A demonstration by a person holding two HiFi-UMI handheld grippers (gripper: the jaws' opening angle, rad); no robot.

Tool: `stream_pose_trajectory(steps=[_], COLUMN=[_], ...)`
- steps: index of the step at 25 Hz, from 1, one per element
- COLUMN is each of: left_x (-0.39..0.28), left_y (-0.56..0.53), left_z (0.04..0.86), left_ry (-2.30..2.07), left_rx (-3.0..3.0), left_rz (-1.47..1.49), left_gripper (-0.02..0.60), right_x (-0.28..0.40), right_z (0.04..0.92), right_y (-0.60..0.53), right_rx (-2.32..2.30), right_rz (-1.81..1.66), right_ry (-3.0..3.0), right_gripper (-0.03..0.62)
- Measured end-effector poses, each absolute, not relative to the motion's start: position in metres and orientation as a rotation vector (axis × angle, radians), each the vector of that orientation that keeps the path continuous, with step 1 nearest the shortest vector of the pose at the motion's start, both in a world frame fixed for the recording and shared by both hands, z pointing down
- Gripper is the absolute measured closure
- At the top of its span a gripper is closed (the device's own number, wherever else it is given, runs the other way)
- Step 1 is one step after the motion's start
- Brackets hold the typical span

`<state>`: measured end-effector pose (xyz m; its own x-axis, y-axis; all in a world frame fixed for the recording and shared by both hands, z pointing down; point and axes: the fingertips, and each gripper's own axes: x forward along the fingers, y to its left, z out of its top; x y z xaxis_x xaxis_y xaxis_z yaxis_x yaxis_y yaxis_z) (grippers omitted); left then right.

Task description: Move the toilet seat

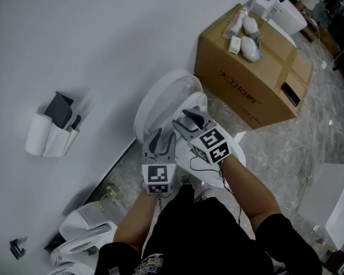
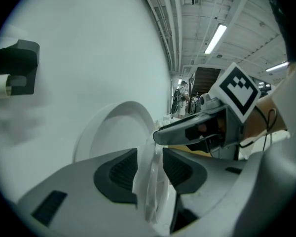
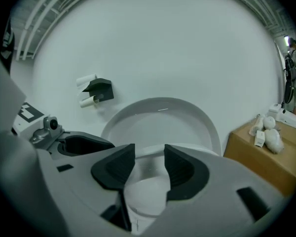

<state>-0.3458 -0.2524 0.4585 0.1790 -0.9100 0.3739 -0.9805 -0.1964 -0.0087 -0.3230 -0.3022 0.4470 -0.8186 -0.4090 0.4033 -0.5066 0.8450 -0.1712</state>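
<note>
The white toilet seat [image 1: 196, 101] is lifted off the bowl, in front of the raised lid [image 1: 160, 96] that leans on the wall. My left gripper [image 1: 159, 139] is shut on the seat's thin edge [image 2: 150, 181], which runs upright between its dark pads [image 2: 121, 174]. My right gripper [image 1: 189, 119] reaches in from the right beside it. In the right gripper view the seat's white rim [image 3: 148, 154] fills the gap between its pads [image 3: 180, 169], with the lid [image 3: 158, 117] behind. The bowl under the seat is mostly hidden.
A cardboard box [image 1: 252, 73] with bagged parts on top stands right of the toilet. A holder with paper rolls [image 1: 51, 130] hangs on the wall at left. Another white toilet part [image 1: 83, 234] lies at lower left and a white box [image 1: 332, 202] at lower right.
</note>
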Motion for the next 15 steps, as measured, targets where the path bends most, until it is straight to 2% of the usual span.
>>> stream_pose_trajectory(steps=[15], left_x=[-0.360], left_y=[-0.251], left_z=[0.455], left_ry=[-1.809], left_rx=[2.240], left_rz=[0.407], left_gripper=[0.426], right_x=[-0.330], right_z=[0.451], right_y=[-0.308], right_rx=[0.684], right_rz=[0.381], right_ry=[-2.681], right_gripper=[0.410])
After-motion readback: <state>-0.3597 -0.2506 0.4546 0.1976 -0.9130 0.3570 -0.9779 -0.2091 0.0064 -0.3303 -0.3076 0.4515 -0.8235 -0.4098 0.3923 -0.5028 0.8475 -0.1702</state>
